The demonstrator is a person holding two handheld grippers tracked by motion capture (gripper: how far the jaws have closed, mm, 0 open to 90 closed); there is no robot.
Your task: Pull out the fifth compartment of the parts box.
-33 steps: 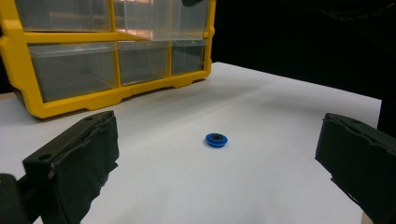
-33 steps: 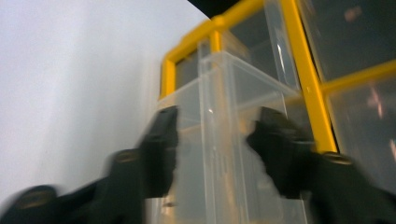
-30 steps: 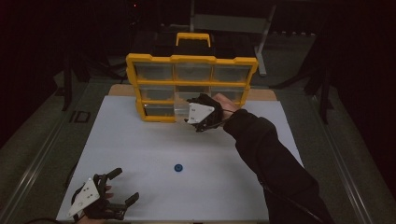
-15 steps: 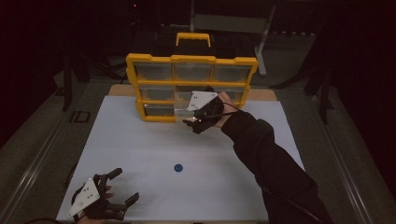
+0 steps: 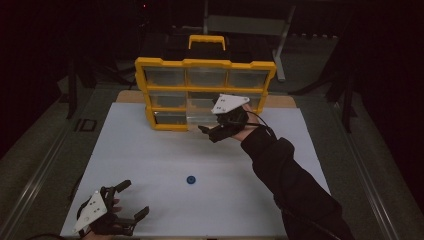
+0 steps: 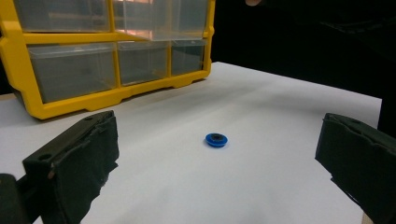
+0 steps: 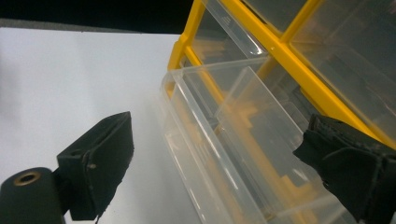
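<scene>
A yellow organizer (image 5: 205,92) with clear drawers is seen standing at the 12 o'clock edge of the white table (image 5: 150,160). Its bottom-row middle drawer (image 5: 202,121) is pulled partway out toward 6 o'clock. The right gripper (image 5: 212,131) is held just at the drawer's front, at about 1 o'clock from the table's middle, with the grey plate on top. In the right gripper view the jaws are seen spread wide, the clear drawer (image 7: 224,140) lying between them; whether a pad touches it cannot be told. A small blue ring (image 5: 190,179) is found lying flat on the table near its centre, well apart from both grippers. The left gripper (image 5: 132,200) is kept low at 7 o'clock, its jaws spread apart and nothing between them; in the left gripper view the blue ring (image 6: 216,139) is seen ahead at 12 o'clock.
</scene>
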